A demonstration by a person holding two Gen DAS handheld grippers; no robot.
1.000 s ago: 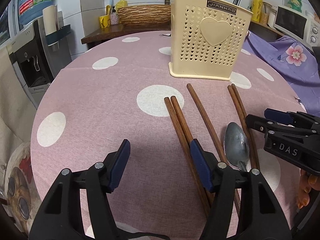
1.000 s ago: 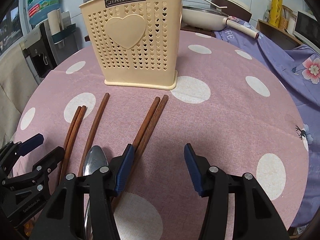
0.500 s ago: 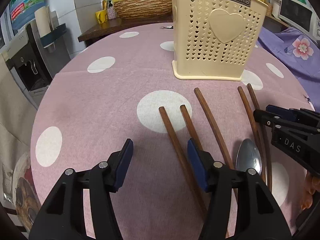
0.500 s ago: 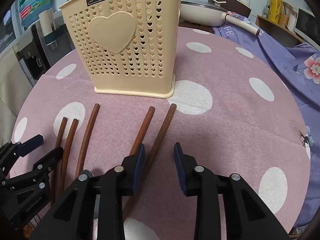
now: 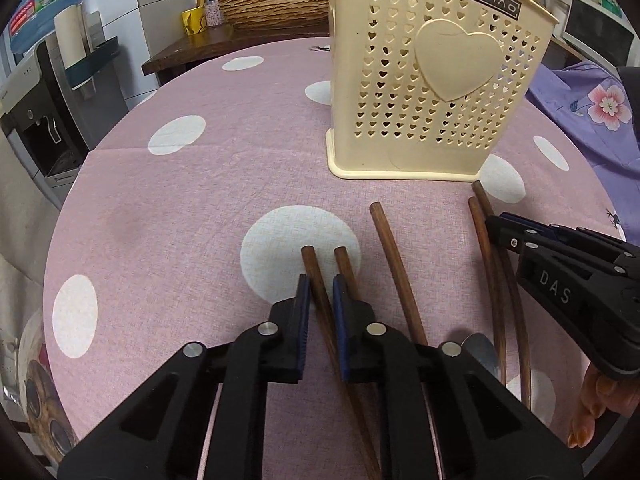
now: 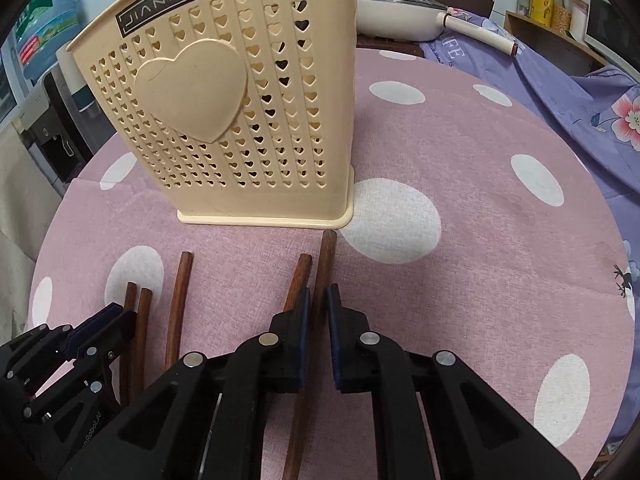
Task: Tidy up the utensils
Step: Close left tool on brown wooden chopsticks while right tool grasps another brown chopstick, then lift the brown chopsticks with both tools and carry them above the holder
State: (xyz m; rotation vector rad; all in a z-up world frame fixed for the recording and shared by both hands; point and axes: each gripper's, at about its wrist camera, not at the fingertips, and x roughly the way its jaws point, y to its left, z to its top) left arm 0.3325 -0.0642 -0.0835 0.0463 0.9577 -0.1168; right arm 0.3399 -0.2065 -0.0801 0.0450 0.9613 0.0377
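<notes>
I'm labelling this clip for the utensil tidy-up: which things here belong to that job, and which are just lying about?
Part of the job:
- five wooden chopsticks on the table
- spoon
- cream utensil holder
- left gripper, jaws shut on the leftmost chopstick
- right gripper, jaws shut on the rightmost chopstick

Just lying about:
- wicker basket
- frying pan
- floral cloth
- water dispenser

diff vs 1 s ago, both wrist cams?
Both grippers advanced toward the utensil holder and have just closed: left gripper on the leftmost chopstick, right gripper on the rightmost chopstick. Holder, middle chopstick and spoon stayed put.
</notes>
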